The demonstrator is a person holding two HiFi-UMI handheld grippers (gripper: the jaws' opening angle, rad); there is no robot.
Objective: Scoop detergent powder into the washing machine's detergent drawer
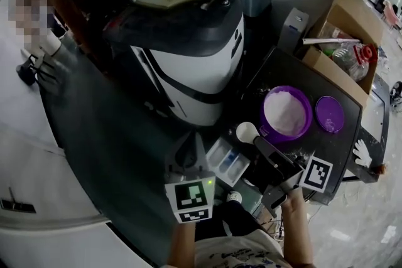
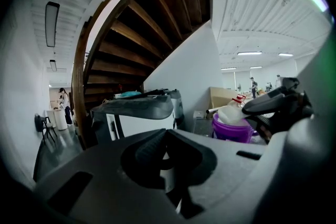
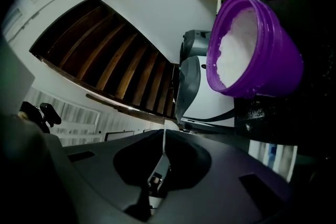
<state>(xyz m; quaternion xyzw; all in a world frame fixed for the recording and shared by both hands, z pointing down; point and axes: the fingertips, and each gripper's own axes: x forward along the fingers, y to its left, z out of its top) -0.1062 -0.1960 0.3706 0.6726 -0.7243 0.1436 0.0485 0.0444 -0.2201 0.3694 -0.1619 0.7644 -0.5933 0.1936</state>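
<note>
One heaped scoop (image 1: 247, 132) is clamped by its handle in the right tool (image 1: 262, 146), long axis along the jaws. The open detergent drawer (image 1: 227, 160) lies just left of it, the purple tub (image 1: 286, 113) ahead-right. The left tool (image 1: 190, 150), jaws pinched together, flanks the drawer.

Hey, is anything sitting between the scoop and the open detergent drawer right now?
Nothing visible does. The scoop, held in the right tongs, hovers just beyond the open detergent drawer, with only open space between them. The purple tub lies on the scoop's far side.
</note>
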